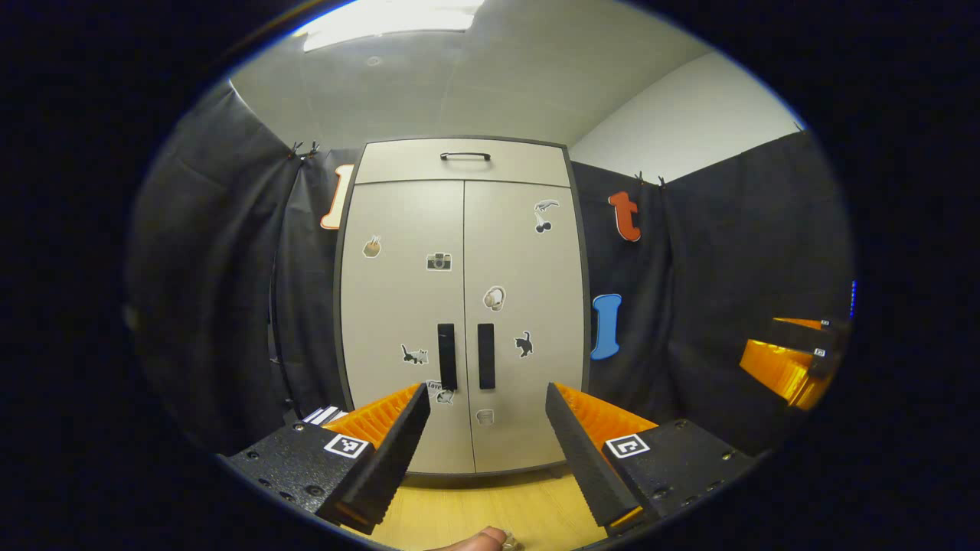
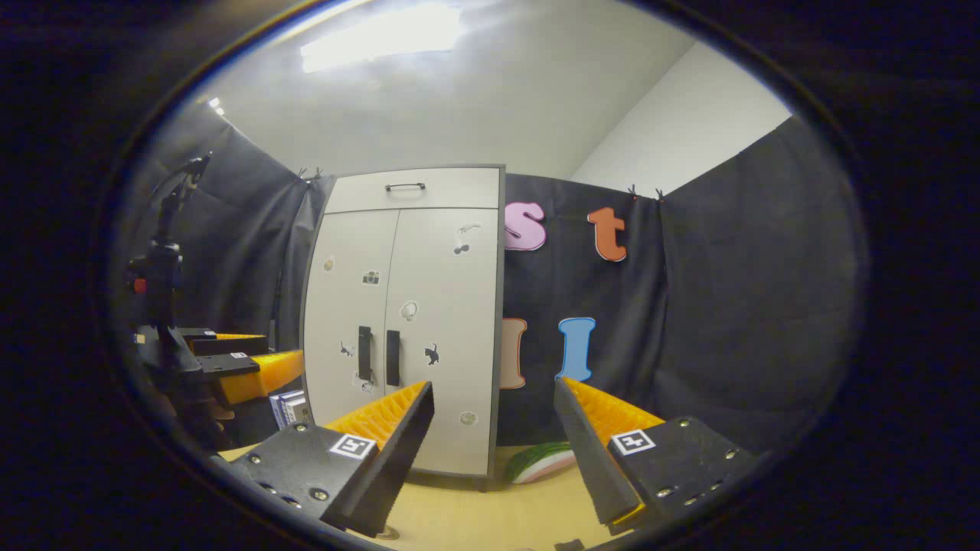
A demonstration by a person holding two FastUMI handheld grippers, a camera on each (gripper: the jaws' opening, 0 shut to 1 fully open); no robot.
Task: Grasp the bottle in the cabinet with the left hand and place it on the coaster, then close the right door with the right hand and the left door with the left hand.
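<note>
In the left gripper view the cabinet (image 1: 462,306) stands upright on the wooden table (image 1: 490,509), its two doors (image 1: 404,306) shut, two black vertical handles (image 1: 447,357) side by side at the seam, one drawer (image 1: 463,161) above; about nine small stickers (image 1: 439,261), none readable; the left gripper (image 1: 487,428) hangs with fingers spread, holding nothing; the bottle cannot be seen.

In the right gripper view the right gripper (image 2: 494,428) is likewise spread and empty; one green slice-shaped object (image 2: 540,462) lies beside the cabinet.
</note>
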